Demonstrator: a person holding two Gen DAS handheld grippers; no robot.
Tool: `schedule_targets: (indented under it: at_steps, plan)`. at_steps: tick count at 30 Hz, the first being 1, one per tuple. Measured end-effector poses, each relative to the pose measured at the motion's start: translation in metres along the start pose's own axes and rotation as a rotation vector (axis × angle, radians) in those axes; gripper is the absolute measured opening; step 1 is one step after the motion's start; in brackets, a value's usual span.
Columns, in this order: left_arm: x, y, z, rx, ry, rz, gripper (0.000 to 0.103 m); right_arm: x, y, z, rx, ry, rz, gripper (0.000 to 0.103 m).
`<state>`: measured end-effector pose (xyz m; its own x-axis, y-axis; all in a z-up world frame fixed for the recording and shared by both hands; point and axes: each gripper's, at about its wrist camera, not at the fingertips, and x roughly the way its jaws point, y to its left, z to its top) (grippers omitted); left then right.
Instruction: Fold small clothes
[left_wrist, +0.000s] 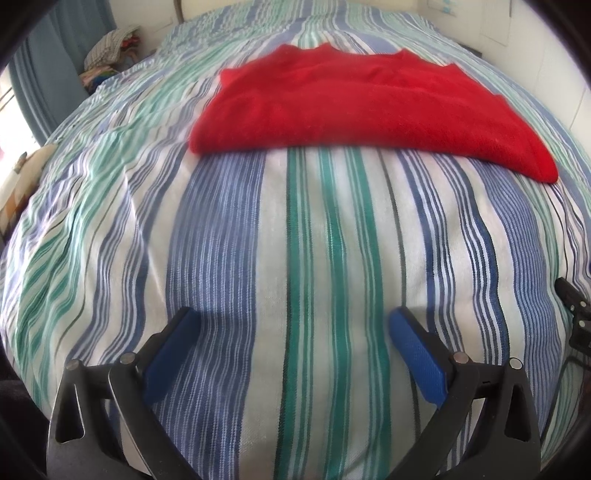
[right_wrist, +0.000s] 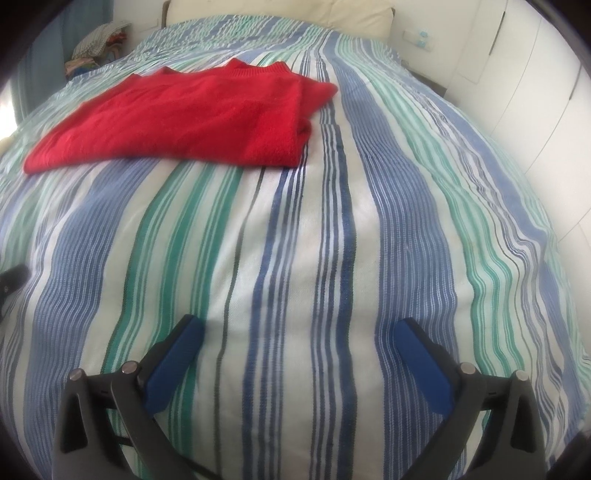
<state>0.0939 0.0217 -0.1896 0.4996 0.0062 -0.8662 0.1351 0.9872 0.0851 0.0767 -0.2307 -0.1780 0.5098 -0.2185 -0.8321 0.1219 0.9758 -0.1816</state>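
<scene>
My left jaws hang spread wide over the striped bedspread, holding nothing; my right jaws are just as wide and empty. The folded red sweater lies flat on the bed well ahead of both, beyond my left jaws and ahead-left of my right. Its far edge is blurred, and the clothes pile beyond the bed is hard to make out.

Fuzzy red knit sweater, coarse woven striped bedspread, textured blue gripper pads
</scene>
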Motion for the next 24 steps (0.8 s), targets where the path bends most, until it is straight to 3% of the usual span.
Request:
schedule_targets:
  at_steps: [24]
  plan:
    - [0.0029,0.0001,0.0012,0.009,-0.008,-0.003,0.103,-0.0001,0.0024,-0.0018,-0.005,-0.002,-0.017,0.102]
